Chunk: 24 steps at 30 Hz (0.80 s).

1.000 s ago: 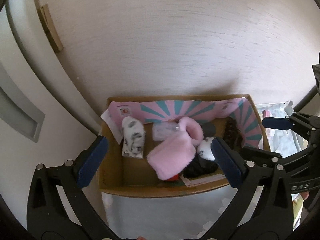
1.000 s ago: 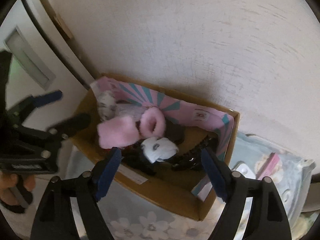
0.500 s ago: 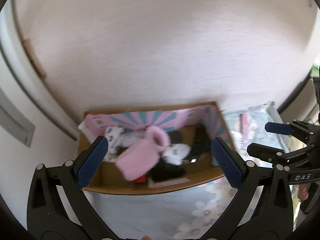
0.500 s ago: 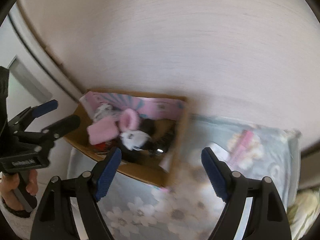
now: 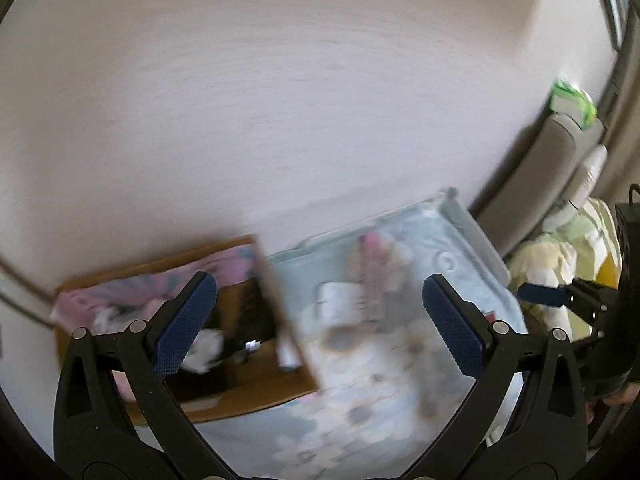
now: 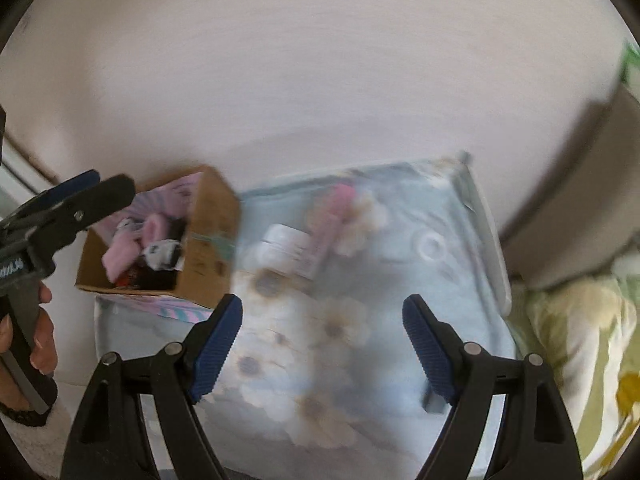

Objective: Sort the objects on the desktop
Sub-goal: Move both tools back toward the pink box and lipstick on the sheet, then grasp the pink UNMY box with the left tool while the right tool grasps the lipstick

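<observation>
Both views are swinging right: the box (image 6: 200, 240) is sliding to the left edge, and the white jar (image 6: 286, 250) is appearing ahead on the floral cloth (image 6: 340, 340). Left hand-held gripper (image 5: 320, 320) and right hand-held gripper (image 6: 322, 340) are hanging released, empty.

A home bedroom: floral bedding (image 6: 332, 328), pillow (image 6: 580, 344), cardboard box (image 6: 208, 256) of socks.

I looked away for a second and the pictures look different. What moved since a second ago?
Both grippers swung to the right, away from the cardboard box and over the flowery cloth, toward the white jar and pink tube. The left gripper and right gripper stayed open and empty. Nothing was picked up; the box's things stayed inside.
</observation>
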Tool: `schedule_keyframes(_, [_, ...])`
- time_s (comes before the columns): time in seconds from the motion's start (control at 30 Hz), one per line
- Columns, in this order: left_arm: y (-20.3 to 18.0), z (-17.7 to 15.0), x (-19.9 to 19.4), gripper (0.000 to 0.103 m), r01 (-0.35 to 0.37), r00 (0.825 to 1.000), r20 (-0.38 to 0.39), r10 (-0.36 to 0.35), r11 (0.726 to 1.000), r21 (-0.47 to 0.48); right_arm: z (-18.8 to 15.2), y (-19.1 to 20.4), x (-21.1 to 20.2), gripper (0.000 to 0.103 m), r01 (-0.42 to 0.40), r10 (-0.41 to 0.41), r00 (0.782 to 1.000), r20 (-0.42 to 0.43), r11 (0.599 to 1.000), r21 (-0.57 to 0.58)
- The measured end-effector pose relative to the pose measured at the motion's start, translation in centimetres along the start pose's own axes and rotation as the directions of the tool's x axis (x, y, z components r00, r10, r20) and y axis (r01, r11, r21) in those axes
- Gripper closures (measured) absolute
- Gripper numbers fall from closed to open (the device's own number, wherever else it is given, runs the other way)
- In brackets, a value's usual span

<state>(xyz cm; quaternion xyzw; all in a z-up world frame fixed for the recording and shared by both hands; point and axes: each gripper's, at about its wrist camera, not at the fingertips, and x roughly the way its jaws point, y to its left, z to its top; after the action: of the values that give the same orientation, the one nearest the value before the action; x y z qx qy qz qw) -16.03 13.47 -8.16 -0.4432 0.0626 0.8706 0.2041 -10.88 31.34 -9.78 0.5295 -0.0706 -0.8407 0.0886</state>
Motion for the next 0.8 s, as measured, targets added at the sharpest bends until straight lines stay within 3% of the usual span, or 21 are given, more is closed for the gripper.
schedule_keyframes(0.17, [-4.1, 0.9, 5.2, 0.000, 0.064, 0.996, -0.057, -0.063, 0.998, 0.018, -2.1, -3.7, 0.2, 0.024, 0.069, -0.069, 0.998, 0.003, 0.995, 0.075])
schedule_keyframes(0.5, [-7.9, -0.9, 17.4, 0.003, -0.029, 0.990, -0.131, 0.044, 0.993, 0.115, -7.7, -9.1, 4.5, 0.024, 0.120, -0.125, 0.992, 0.011, 0.970, 0.210])
schedule_keyframes(0.7, [-7.2, -1.9, 20.6, 0.003, -0.045, 0.987, -0.152, 0.062, 0.993, 0.114, -9.0, -9.6, 6.7, 0.024, 0.151, -0.153, 0.988, 0.001, 0.971, 0.185])
schedule_keyframes(0.8, [-7.1, -2.3, 21.6, 0.006, -0.039, 0.986, -0.158, 0.057, 0.993, 0.113, -9.0, -9.8, 7.6, 0.029, 0.147, -0.150, 0.989, 0.001, 0.971, 0.189])
